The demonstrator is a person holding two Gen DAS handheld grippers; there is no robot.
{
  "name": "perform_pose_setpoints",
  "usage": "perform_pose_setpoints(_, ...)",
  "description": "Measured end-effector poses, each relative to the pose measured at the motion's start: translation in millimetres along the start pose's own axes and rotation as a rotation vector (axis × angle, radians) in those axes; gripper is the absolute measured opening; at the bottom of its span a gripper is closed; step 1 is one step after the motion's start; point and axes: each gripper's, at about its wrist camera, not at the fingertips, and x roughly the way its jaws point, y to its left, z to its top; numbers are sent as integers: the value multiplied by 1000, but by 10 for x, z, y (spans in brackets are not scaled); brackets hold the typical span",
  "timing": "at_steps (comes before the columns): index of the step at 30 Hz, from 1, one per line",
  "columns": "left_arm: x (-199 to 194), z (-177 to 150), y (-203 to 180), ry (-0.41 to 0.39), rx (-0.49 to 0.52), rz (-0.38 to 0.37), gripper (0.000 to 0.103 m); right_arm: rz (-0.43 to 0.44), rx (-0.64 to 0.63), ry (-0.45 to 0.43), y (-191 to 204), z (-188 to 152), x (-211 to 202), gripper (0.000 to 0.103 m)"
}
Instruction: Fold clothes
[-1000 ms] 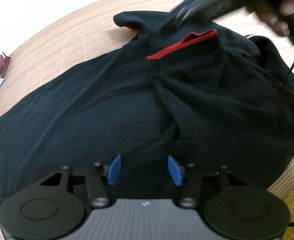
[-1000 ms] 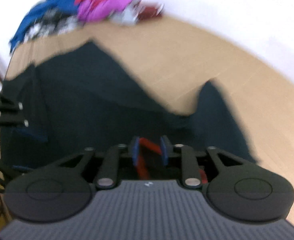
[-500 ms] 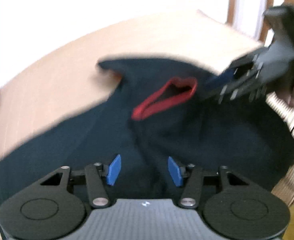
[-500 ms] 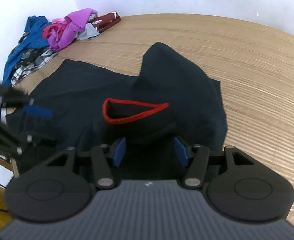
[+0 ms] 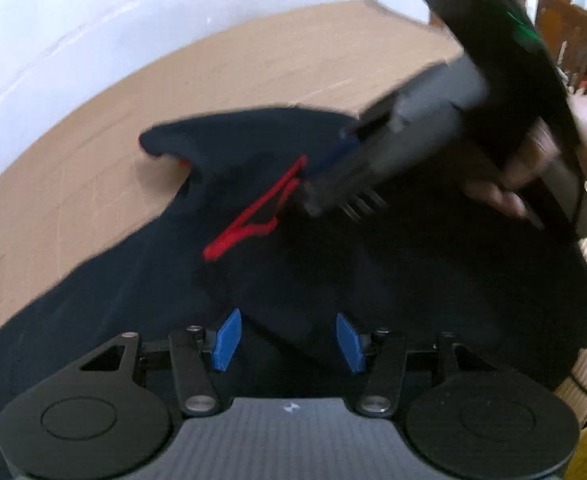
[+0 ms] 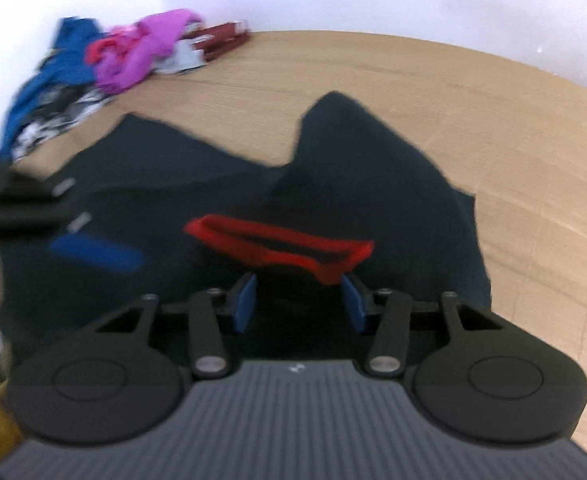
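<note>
Fingers (image 6: 245, 300) of the right gripper (image 6: 299, 302) stand apart and empty just short of the red collar (image 6: 277, 246) of the black shirt (image 6: 373, 184), which lies rumpled on the bench (image 6: 413, 80); the collar's long axis runs crosswise to these fingers. The left gripper (image 5: 287, 340), also apart and empty, sits over the shirt's body, farther from the collar. Only the right view shows the clothes pile (image 6: 113, 60).

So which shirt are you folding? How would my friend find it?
Look at the round wooden table. A messy heap of clothes in blue, pink and purple sits far back by the wall. The one being folded is the black shirt spread out right under the tongs, the only dark one, with a thin red collar.
</note>
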Motion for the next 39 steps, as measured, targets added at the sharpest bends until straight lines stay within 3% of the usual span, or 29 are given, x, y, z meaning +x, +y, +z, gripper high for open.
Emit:
perform_pose_setpoints(4,6,-5,82,7,-32,38,56,-43,63,-47,-58,117,66,50)
perform_pose_setpoints(9,36,165,192,-52,-75,59,58,24,119,-108,-189,38,-312,50)
perform_pose_setpoints(11,175,249,234,-52,-87,86,58,61,143,-88,-243,-40,-366,50)
perform_pose_setpoints(13,327,276,312,-15,-110,93,59,29,117,-37,-247,-99,-304,50)
perform_pose_setpoints(15,426,259,394,16,-153,63,60,-31,84,27,-235,-149,-164,50)
perform_pose_setpoints(17,427,246,462,14,-185,35,60,-33,96,25,-267,-183,-110,50)
perform_pose_setpoints(23,358,166,526,22,-228,30,62,44,132,-10,-406,-145,-59,50)
perform_pose_setpoints(26,234,118,498,11,-232,54,62,130,173,-15,-487,-101,-11,57)
perform_pose_setpoints(31,13,29,511,-11,-249,82,62,265,220,1,-646,-139,-68,57)
perform_pose_setpoints(33,-69,-21,508,-16,-267,96,62,280,214,-22,-686,-185,-61,55)
perform_pose_setpoints(35,-135,-60,522,-19,-288,114,62,268,207,-34,-659,-165,-27,52)
perform_pose_setpoints(37,-194,-107,536,-18,-301,122,62,227,170,-32,-568,-123,6,29)
perform_pose_setpoints(38,-226,-135,542,-16,-305,128,62,217,153,-32,-532,-126,2,12)
perform_pose_setpoints(39,-261,-171,547,-13,-303,139,62,208,150,-48,-499,-121,-29,12)
